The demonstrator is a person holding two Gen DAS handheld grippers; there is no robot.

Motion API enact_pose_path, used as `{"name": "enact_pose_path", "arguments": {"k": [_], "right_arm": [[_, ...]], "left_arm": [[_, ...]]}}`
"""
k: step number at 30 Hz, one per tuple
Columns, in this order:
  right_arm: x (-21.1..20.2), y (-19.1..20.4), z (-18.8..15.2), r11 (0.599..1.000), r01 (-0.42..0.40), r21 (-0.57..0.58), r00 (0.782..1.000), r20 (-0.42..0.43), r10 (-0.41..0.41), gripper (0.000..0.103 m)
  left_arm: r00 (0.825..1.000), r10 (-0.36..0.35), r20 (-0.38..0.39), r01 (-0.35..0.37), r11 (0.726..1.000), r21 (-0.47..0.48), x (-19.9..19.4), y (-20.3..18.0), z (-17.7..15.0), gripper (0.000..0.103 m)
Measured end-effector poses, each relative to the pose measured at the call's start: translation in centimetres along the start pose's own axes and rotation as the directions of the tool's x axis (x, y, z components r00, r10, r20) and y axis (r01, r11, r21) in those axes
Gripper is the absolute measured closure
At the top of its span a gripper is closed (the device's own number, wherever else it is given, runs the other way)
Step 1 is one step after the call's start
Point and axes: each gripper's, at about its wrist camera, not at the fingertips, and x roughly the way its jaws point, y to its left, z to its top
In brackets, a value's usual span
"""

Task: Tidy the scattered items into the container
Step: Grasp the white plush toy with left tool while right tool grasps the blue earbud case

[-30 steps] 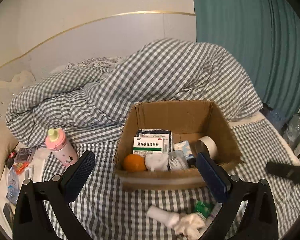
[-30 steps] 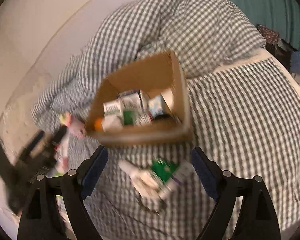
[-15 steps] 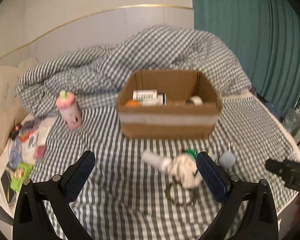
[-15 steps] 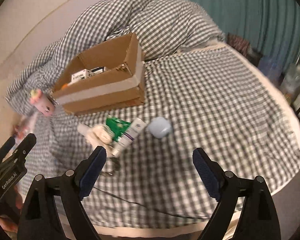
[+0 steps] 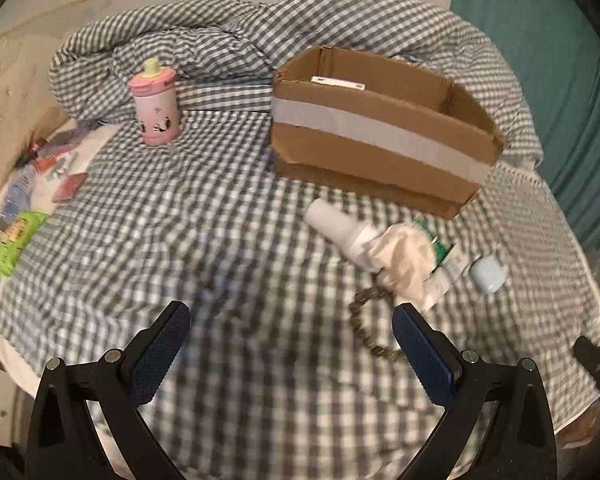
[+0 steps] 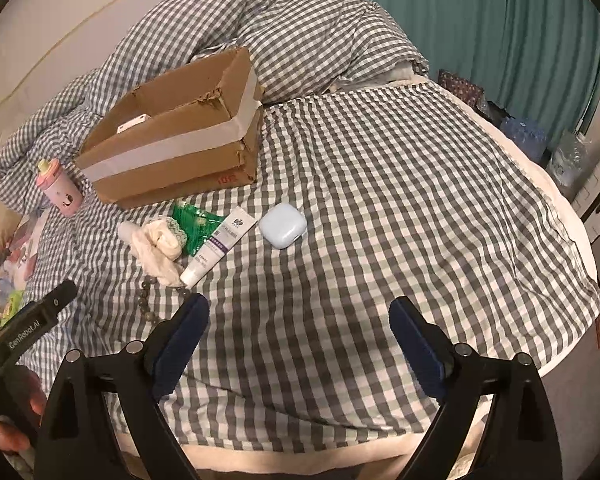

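Note:
A cardboard box (image 5: pixel 380 148) (image 6: pixel 172 160) stands on the checked bed. In front of it lie a white bottle (image 5: pixel 336 228), a cream cloth (image 5: pixel 404 260) (image 6: pixel 160 244), a green packet (image 6: pixel 196 220), a white tube (image 6: pixel 220 244), a pale blue case (image 5: pixel 488 276) (image 6: pixel 283 225) and a bead bracelet (image 5: pixel 368 332) (image 6: pixel 148 304). A pink bottle (image 5: pixel 156 108) (image 6: pixel 60 192) stands left of the box. My left gripper (image 5: pixel 292 332) is open and empty, near the bed's front edge. My right gripper (image 6: pixel 298 320) is open and empty, short of the blue case.
A rumpled checked duvet (image 5: pixel 220 40) lies behind the box. Small packets (image 5: pixel 40 184) are spread at the bed's left edge. A teal curtain (image 6: pixel 500 20) hangs at the right, with water bottles (image 6: pixel 540 144) on the floor beside the bed.
Both grippers have pulled back and down from above the box to the bed's front edge. The box now looks farther away and the loose items lie in front of the fingers.

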Motion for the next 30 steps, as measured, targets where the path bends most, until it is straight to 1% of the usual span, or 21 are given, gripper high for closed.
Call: {"name": "enact_pose_path", "arguments": {"k": [2, 5, 7, 9, 11, 16, 17, 18, 19, 20, 21, 22, 24, 25, 28, 30], "right_arm": [[0.8, -0.1, 0.0, 1.0, 0.01, -0.007, 1.0, -0.012, -0.01, 0.011], [2.2, -0.6, -0.1, 1.0, 0.018, -0.001, 0.999, -0.036, -0.018, 0.011], [3.0, -1.1, 0.1, 1.0, 0.021, 0.007, 0.999, -0.05, -0.021, 0.011], [3.6, -1.7, 0.3, 0.999, 0.026, 0.018, 0.998, -0.057, -0.025, 0.011], [4.2, -2.3, 0.6, 0.999, 0.034, 0.021, 0.997, -0.063, -0.032, 0.011], [5.9, -3.3, 1.3, 0.999, 0.047, 0.027, 0.996, -0.08, -0.045, 0.011], [6.2, -3.4, 1.4, 0.998, 0.048, 0.029, 0.995, -0.085, -0.045, 0.011], [6.6, -3.5, 1.4, 0.998, 0.048, 0.032, 0.995, -0.09, -0.045, 0.011], [6.9, -3.6, 1.5, 0.998, 0.048, 0.035, 0.994, -0.097, -0.044, 0.011], [7.4, -3.6, 1.5, 0.998, 0.046, 0.036, 0.994, -0.104, -0.042, 0.011], [7.6, -3.7, 1.5, 0.998, 0.044, 0.037, 0.994, -0.106, -0.04, 0.011], [7.8, -3.6, 1.6, 0.998, 0.04, 0.037, 0.994, -0.105, -0.036, 0.011], [8.0, -3.5, 1.8, 0.999, 0.022, 0.033, 0.995, -0.097, -0.019, 0.011], [8.2, -3.4, 1.9, 0.999, 0.015, 0.03, 0.995, -0.094, -0.012, 0.011], [8.7, -2.8, 2.8, 1.0, -0.003, 0.013, 0.996, -0.092, 0.004, 0.011], [9.2, -1.9, 3.4, 1.0, -0.004, -0.013, 0.996, -0.089, 0.002, 0.011]], "left_arm": [[1.0, -0.019, 0.022, 0.018, 0.999, 0.035, 0.4, -1.3, 0.0, 0.0], [0.999, -0.021, 0.048, 0.015, 0.991, 0.129, 1.3, -3.8, -0.3, 0.0], [0.999, -0.021, 0.048, 0.011, 0.98, 0.199, 2.4, -5.7, -0.4, 0.0], [0.999, -0.015, 0.042, 0.004, 0.97, 0.242, 3.5, -7.3, -0.3, 0.0], [0.999, -0.01, 0.039, 0.0, 0.965, 0.263, 4.5, -8.6, -0.1, 0.0], [1.0, -0.01, 0.009, 0.007, 0.962, 0.272, 7.2, -10.3, 0.5, 0.0], [1.0, -0.012, 0.002, 0.011, 0.961, 0.278, 7.9, -10.5, 0.6, 0.002], [1.0, -0.014, -0.009, 0.016, 0.959, 0.283, 8.5, -10.6, 0.7, 0.024], [0.999, -0.017, -0.031, 0.025, 0.957, 0.288, 9.1, -10.7, 0.7, 0.05], [0.998, -0.011, -0.067, 0.03, 0.958, 0.286, 9.9, -10.6, 0.7, 0.097], [0.995, 0.003, -0.102, 0.025, 0.962, 0.273, 10.8, -10.4, 0.8, 0.096], [0.994, 0.001, -0.113, 0.028, 0.965, 0.262, 11.0, -10.0, 0.8, 0.096], [0.994, -0.036, -0.107, 0.062, 0.968, 0.245, 10.5, -9.3, 0.8, 0.096], [0.994, -0.043, -0.102, 0.067, 0.967, 0.244, 10.2, -9.1, 0.9, 0.096], [0.995, -0.038, -0.09, 0.06, 0.963, 0.261, 9.5, -9.0, 0.9, 0.096], [0.994, -0.03, -0.104, 0.056, 0.963, 0.264, 9.4, -8.9, 0.9, 0.096]]}}
